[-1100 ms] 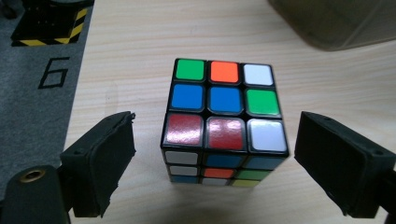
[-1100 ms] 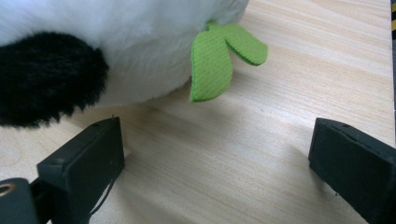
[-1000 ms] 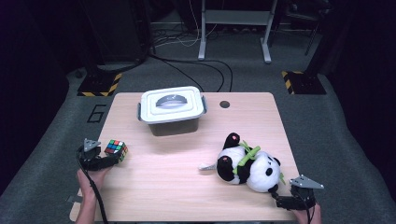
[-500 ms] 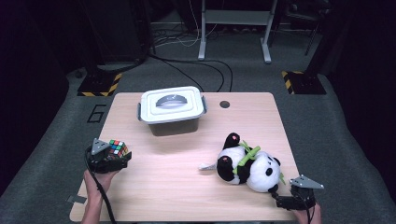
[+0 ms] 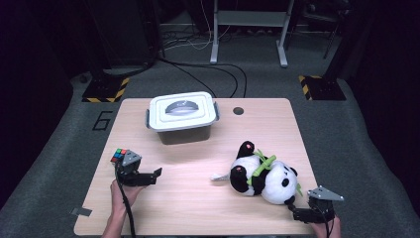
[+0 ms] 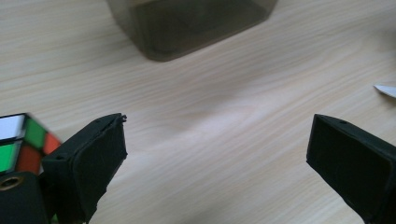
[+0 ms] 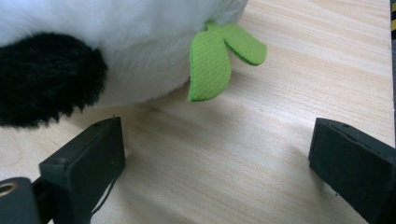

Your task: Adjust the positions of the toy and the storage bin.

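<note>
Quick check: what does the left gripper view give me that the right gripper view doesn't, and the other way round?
Left gripper view: a multicoloured puzzle cube just outside the left-hand jaw of the left gripper, and the base of the smoky grey plastic box ahead. Right gripper view: the black-and-white plush panda with green felt leaves, just beyond the right gripper. Shared: the light wooden table and open black jaws with nothing between them; the left gripper's have just been opening.

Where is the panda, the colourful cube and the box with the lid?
panda (image 5: 271, 177): high view, white belly.
colourful cube (image 5: 118, 155): high view, top face.
box with the lid (image 5: 181, 107): high view, lid's middle.
</note>
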Tool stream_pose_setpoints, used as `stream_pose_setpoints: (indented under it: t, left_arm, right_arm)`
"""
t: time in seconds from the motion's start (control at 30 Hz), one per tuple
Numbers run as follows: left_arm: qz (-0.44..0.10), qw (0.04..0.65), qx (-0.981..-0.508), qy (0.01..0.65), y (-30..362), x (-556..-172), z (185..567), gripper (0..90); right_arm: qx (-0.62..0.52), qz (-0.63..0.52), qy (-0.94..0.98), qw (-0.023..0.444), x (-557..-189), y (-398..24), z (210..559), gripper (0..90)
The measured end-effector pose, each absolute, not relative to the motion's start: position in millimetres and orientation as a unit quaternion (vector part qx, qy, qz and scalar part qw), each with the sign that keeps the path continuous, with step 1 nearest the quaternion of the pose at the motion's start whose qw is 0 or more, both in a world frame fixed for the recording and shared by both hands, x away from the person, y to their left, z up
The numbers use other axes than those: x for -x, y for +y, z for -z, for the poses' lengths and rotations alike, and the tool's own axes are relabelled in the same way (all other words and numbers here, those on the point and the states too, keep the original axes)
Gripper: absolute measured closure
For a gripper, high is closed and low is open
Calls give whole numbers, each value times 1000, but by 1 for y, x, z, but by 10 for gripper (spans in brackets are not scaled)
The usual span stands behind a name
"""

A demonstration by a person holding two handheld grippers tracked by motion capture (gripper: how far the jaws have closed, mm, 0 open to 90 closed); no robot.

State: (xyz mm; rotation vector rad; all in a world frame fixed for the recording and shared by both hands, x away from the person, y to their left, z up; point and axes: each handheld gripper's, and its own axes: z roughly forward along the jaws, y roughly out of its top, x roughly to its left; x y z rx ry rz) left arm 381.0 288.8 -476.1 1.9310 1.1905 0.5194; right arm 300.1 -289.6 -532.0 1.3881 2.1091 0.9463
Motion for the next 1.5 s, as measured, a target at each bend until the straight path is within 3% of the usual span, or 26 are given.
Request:
stream_pose_setpoints:
  t: [0.93, 1.5]
  left_arm:
    - [-142, 411, -814, 386, 213, -379, 489, 29]
    - [-112, 397, -858, 305, 138, -385, 501, 59]
  right_arm:
    - [-501, -343, 763, 222, -300, -290, 532, 30]
    - [-505, -343, 760, 223, -300, -290, 532, 30]
